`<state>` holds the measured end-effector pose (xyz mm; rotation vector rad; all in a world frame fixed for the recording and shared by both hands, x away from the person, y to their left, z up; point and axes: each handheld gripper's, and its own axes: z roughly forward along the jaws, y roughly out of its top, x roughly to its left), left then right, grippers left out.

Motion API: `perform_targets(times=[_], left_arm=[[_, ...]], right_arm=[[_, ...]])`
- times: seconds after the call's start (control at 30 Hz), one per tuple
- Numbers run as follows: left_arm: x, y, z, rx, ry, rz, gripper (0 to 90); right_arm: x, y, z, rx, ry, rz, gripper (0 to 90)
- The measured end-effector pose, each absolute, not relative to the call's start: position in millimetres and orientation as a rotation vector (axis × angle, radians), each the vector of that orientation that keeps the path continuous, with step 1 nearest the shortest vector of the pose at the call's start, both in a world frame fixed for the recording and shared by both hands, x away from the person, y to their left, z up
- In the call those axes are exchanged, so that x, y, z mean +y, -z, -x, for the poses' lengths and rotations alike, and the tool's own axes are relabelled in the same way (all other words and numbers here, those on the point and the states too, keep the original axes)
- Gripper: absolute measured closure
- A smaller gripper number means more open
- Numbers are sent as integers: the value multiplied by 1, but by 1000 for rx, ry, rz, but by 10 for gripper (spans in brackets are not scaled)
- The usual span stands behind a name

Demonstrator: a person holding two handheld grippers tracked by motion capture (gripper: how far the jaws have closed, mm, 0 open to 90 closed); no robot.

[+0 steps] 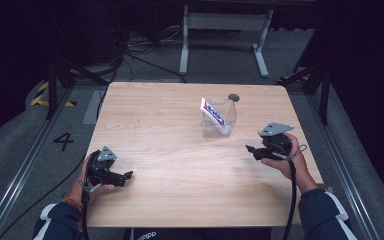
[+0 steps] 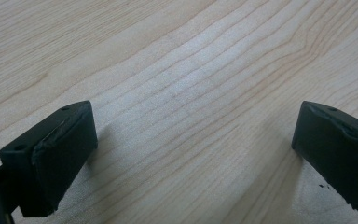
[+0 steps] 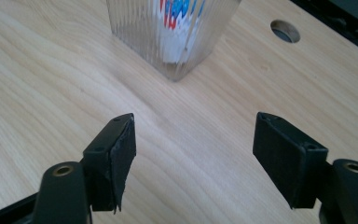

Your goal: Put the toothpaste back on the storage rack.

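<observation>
Toothpaste (image 1: 212, 113) leans tilted inside a clear ribbed cup (image 1: 219, 119) that stands upright on the far half of my wooden table (image 1: 180, 170), right of the middle. One end of the tube pokes above the cup's rim toward the left of the high view, and the other end rests low against the cup's right wall. Its white skin carries red and blue print. In the right gripper view that print shows through the ribbed wall of the cup (image 3: 173, 35) as blurred streaks of colour (image 3: 175, 9). Just behind the cup, near the table's far edge, a small round hole (image 1: 234, 97) is cut into the wood, and it shows as well in the right gripper view (image 3: 285, 31).

My right gripper (image 1: 254, 150) sits nearest the cup, a little toward me and to the right of it, well apart from the glass and pointing leftward across the table. Its jaws stand spread with only bare wood between them, touching nothing.

My left gripper (image 1: 126, 176) lies low over the near left part of the table, far from the cup, in my left hand (image 1: 87, 182). Its jaws are spread wide too, with bare wood grain between the pads (image 2: 56, 158).
</observation>
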<state>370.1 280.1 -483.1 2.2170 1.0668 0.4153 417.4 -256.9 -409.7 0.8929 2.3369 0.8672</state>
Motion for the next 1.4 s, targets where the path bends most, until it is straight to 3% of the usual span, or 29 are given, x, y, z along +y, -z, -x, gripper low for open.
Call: perform_targets(times=[1.4], left_arm=[[279, 483, -368, 1089, -402, -2203, 6]], right_arm=[[-328, 466, -365, 2379, -875, -1058, 258]])
